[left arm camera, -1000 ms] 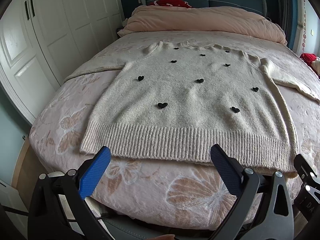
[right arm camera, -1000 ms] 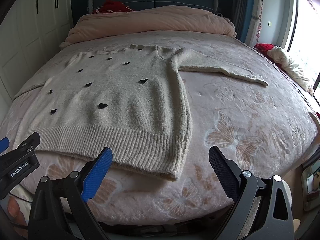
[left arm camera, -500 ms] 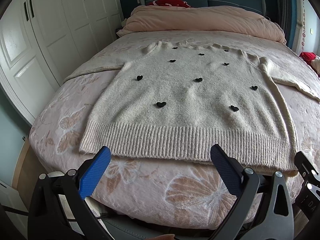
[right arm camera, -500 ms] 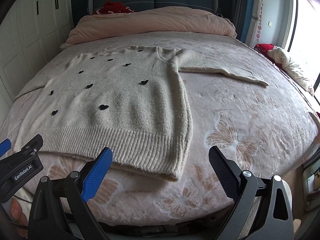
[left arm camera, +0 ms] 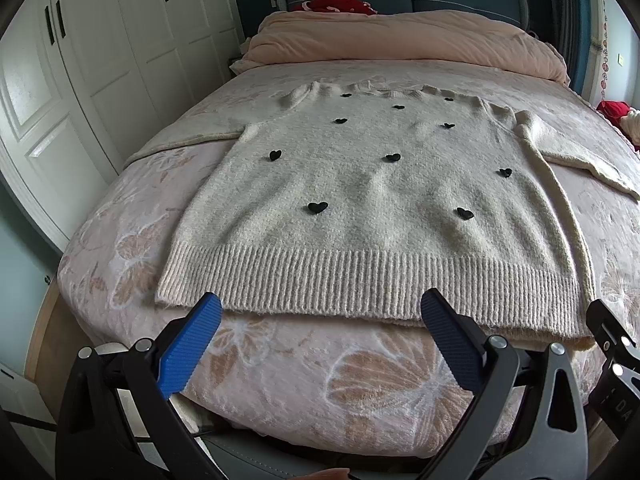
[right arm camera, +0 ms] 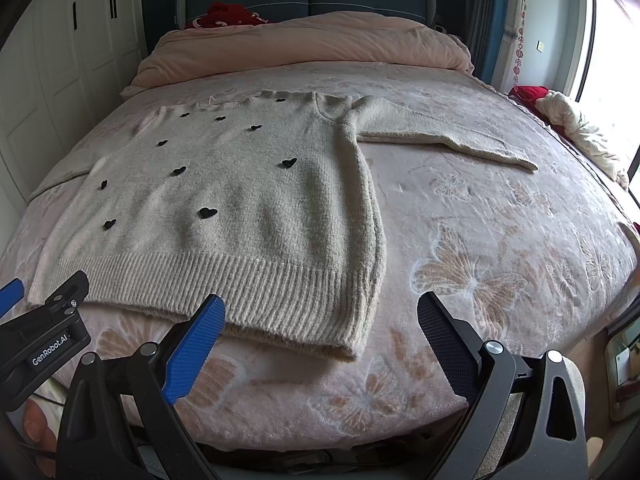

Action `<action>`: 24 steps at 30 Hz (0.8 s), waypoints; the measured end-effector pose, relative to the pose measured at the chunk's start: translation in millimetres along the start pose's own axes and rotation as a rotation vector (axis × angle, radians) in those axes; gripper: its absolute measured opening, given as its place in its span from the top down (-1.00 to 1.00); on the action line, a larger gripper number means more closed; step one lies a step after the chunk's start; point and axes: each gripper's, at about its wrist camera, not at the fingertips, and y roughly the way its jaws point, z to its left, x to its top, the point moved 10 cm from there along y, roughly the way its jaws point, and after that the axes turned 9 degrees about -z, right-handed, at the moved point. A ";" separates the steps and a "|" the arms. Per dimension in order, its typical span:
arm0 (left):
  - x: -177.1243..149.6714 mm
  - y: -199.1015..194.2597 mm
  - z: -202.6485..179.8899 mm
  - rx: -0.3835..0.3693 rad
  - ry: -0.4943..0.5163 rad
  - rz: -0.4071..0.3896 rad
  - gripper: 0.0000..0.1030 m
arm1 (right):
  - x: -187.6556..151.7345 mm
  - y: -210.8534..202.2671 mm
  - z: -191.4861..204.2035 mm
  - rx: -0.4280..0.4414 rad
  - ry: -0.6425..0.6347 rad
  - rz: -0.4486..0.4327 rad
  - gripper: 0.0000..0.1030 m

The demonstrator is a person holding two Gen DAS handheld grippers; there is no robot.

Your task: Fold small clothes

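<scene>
A cream knit sweater point(left arm camera: 372, 200) with small black hearts lies flat, front up, on the bed, both sleeves spread sideways. Its ribbed hem point(left arm camera: 360, 280) runs along the bed's near edge. My left gripper point(left arm camera: 320, 320) hovers open just short of the hem's middle, holding nothing. In the right wrist view the sweater point(right arm camera: 240, 208) fills the left half, its right sleeve point(right arm camera: 448, 136) stretched toward the window. My right gripper point(right arm camera: 320, 320) is open and empty, just short of the hem's right corner point(right arm camera: 348, 348). The left gripper point(right arm camera: 44, 340) shows at the left edge there.
The bed carries a pink floral blanket point(right arm camera: 500, 260). A folded peach duvet point(left arm camera: 404, 40) lies at the headboard end with a red item point(left arm camera: 336, 0) behind it. White wardrobe doors point(left arm camera: 100, 60) stand close on the left. A crumpled white cloth point(right arm camera: 580, 132) lies by the window.
Both grippers have crept slightly forward toward the hem and stay open. The sweater has not moved.
</scene>
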 end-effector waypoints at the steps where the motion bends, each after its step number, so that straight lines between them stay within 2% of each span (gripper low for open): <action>1: -0.2 0.0 -0.1 0.001 -0.001 0.000 -0.90 | 0.0 0.3 0.0 -0.001 -0.002 -0.001 -0.86; 24: -2.9 1.3 -1.0 0.004 0.003 0.002 -0.90 | -1.7 0.5 0.7 0.001 -0.001 0.004 -0.86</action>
